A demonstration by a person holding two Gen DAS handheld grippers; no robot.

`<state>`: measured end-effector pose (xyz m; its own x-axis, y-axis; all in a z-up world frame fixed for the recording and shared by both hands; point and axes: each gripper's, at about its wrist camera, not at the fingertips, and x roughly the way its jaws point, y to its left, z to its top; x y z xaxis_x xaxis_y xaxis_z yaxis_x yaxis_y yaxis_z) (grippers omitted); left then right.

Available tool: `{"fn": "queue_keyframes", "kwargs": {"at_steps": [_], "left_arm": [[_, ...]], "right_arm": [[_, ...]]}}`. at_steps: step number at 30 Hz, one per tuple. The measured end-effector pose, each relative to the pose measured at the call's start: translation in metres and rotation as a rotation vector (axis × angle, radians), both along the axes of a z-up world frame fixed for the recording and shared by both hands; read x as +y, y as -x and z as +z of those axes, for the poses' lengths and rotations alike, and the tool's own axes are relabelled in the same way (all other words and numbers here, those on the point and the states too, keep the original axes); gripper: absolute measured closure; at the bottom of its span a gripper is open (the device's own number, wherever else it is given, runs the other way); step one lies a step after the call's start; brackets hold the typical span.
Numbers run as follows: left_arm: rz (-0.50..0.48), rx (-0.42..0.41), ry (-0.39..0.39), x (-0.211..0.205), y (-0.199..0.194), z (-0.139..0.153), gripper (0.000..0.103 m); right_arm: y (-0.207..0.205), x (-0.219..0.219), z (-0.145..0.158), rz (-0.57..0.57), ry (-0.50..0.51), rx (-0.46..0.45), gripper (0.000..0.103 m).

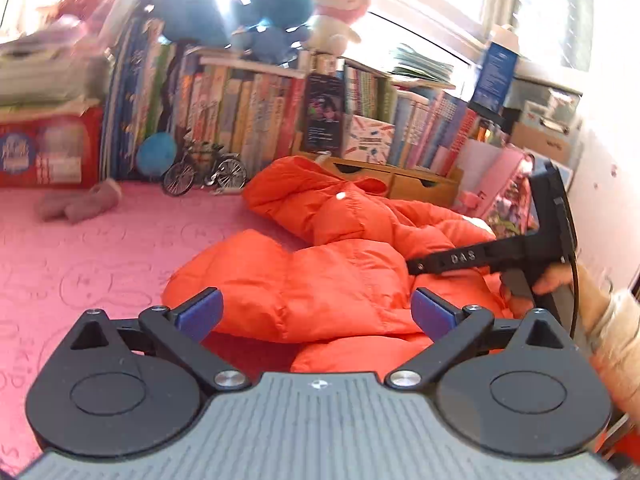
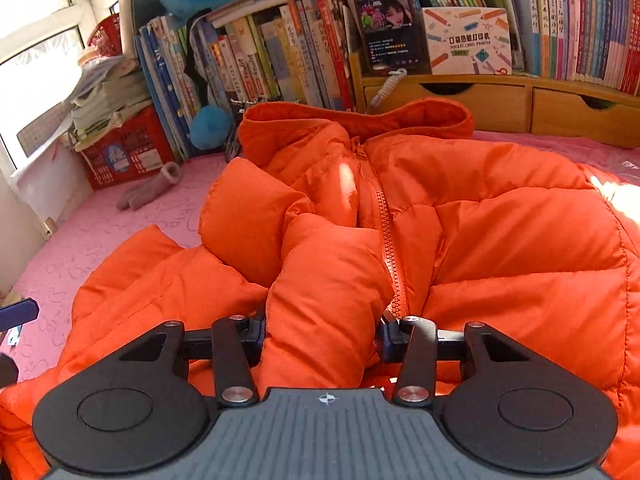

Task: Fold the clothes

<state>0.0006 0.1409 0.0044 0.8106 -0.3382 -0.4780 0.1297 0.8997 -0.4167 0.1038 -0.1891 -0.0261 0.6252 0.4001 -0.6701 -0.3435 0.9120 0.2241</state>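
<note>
An orange puffer jacket lies zipped and front up on the pink mat, hood toward the bookshelf. My left gripper hovers open over the jacket's near edge, and its blue pads hold nothing. In the right wrist view the jacket fills the frame. There my right gripper is shut on a puffy sleeve folded across the zip. A hand holds the right gripper at the right of the left wrist view. One blue pad of the left gripper shows at the far left edge.
Rows of books and wooden drawers line the back of the mat. A toy bicycle, grey gloves and a red box sit at the back left. Bare mat lies left of the jacket.
</note>
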Motion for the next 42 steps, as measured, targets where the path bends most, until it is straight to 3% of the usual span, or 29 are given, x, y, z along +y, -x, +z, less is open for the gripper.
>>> {"fn": "queue_keyframes", "kwargs": {"at_steps": [3, 9, 12, 15, 16, 17, 21, 26, 30, 31, 37, 42], "left_arm": [[0.090, 0.153, 0.181, 0.029, -0.026, -0.022, 0.002], [0.092, 0.256, 0.372, 0.033, -0.061, -0.050, 0.007], [0.083, 0.306, 0.489, 0.031, -0.087, -0.059, 0.014], [0.116, 0.350, 0.589, 0.029, -0.107, -0.066, 0.045], [0.147, 0.351, 0.575, 0.028, -0.112, -0.065, 0.069], [0.175, 0.314, 0.529, 0.029, -0.112, -0.056, 0.082], [0.280, 0.143, 0.324, 0.032, -0.107, -0.017, 0.090], [0.376, -0.022, 0.137, 0.058, -0.090, 0.030, 0.091], [0.551, -0.067, 0.010, 0.106, -0.083, 0.054, 0.091], [0.596, -0.078, -0.022, 0.118, -0.082, 0.060, 0.091], [0.871, -0.136, -0.195, 0.195, -0.067, 0.090, 0.091], [1.024, -0.073, -0.255, 0.251, -0.058, 0.078, 0.091]], "right_arm": [[0.008, -0.005, -0.006, -0.011, -0.026, -0.045, 0.056], [0.026, -0.029, -0.028, -0.029, -0.207, -0.164, 0.054], [0.024, -0.041, -0.028, -0.032, -0.300, -0.155, 0.051], [0.022, -0.051, -0.029, -0.038, -0.387, -0.146, 0.048], [0.022, -0.054, -0.030, -0.041, -0.418, -0.143, 0.047], [0.022, -0.060, -0.030, -0.047, -0.458, -0.140, 0.046], [0.024, -0.070, -0.030, -0.058, -0.548, -0.145, 0.038], [0.030, -0.080, -0.023, -0.069, -0.646, -0.181, 0.014], [0.034, -0.092, -0.018, -0.125, -0.676, -0.208, 0.011], [0.034, -0.094, -0.016, -0.141, -0.666, -0.212, 0.011], [0.043, -0.071, 0.004, -0.153, -0.356, -0.305, 0.011], [0.044, -0.040, 0.009, -0.124, -0.163, -0.330, 0.011]]}}
